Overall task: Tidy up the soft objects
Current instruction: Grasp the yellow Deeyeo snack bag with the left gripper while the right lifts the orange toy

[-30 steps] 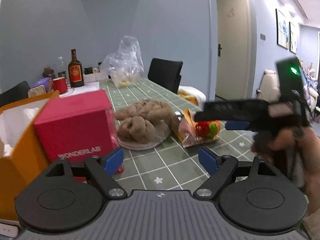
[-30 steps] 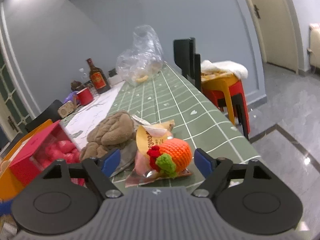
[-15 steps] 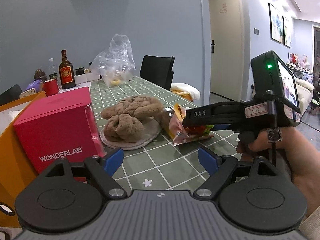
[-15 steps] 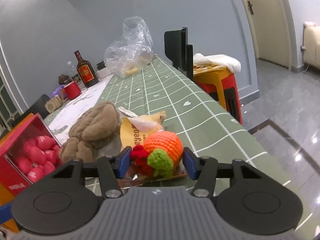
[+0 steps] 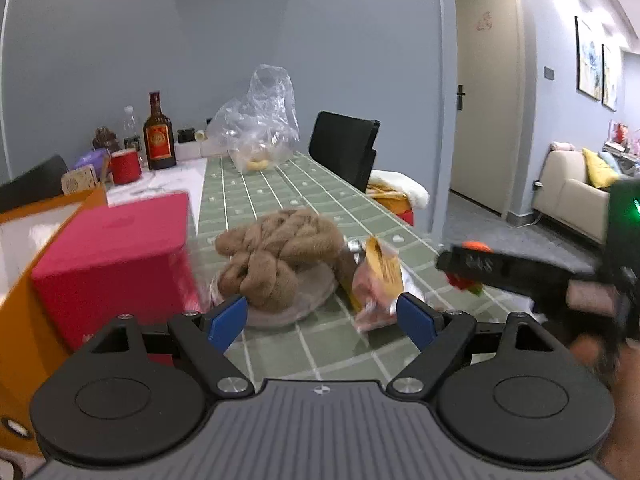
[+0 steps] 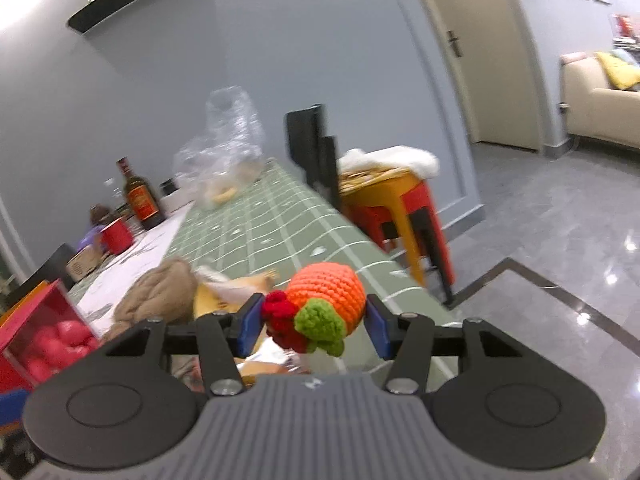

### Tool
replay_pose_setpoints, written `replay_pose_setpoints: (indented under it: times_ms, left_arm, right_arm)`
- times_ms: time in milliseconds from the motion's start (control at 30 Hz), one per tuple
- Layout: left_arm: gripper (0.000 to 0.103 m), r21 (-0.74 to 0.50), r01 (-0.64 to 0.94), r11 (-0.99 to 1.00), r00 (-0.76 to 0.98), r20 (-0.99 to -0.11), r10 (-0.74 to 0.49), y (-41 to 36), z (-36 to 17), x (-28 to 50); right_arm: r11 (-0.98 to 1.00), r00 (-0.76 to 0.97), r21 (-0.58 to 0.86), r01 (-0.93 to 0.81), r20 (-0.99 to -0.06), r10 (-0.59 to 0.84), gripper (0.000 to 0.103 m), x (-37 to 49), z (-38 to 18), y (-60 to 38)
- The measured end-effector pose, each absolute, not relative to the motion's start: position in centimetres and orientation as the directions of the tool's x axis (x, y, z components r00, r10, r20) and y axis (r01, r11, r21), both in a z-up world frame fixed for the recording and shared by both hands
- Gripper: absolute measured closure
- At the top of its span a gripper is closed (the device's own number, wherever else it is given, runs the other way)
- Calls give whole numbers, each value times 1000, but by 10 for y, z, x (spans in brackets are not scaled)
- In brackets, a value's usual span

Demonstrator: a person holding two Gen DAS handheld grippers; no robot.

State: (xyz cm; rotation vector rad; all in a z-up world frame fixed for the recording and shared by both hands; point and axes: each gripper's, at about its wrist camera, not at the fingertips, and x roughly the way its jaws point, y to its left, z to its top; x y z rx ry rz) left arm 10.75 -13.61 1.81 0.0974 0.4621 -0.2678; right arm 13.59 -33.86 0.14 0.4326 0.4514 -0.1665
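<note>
- My right gripper is clamped on the crocheted orange toy; both blue pads press its sides, and it appears lifted clear of the green checked table.
- From the left wrist view, the toy shows only as a sliver of orange at the tip of the right gripper, out at the right edge of the table.
- My left gripper hangs with its jaws apart and nothing between them, pointing over the table toward the brown plush toy on its plate.
- Just right of the plush lies a crinkled snack packet; to the left stands the red box, with an orange container at the near-left edge beside it.
- I judge the step in hand to be carrying off the first soft item, with the plush not yet handled.
- Next I need to swing the toy leftward toward a container; which one is meant I cannot tell.
- The yarn is squashy, so I should keep the squeeze steady.
</note>
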Motion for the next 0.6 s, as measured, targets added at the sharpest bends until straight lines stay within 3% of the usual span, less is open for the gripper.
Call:
replay_pose_setpoints:
  times_ms: [67,167,333,467,600]
  left_arm:
    - [4,67,246,967,878,-438,-193,-148,20,114]
    - [4,85,234,969,879,-444,-173,-164,21,128]
    - [4,105,254,961,857,-485,-174,-186,12,150]
    - [14,126,139,982,865,-498,-58,-196,-1,164]
    - [14,103,172,980,827,-556,-86,-205,-7,180]
  right_arm:
    - [885,895,376,274,-436,-92,50,131,3,-345]
    - [894,874,268,358,-435,-219,50,129,6,-343]
    - [897,874,243,370,-419,-247,50,127,7,-344]
    - [896,849,187,402,-442,-289,50,130,5,-342]
    - [895,846,190,404,-450,-286,50,131,4,-344]
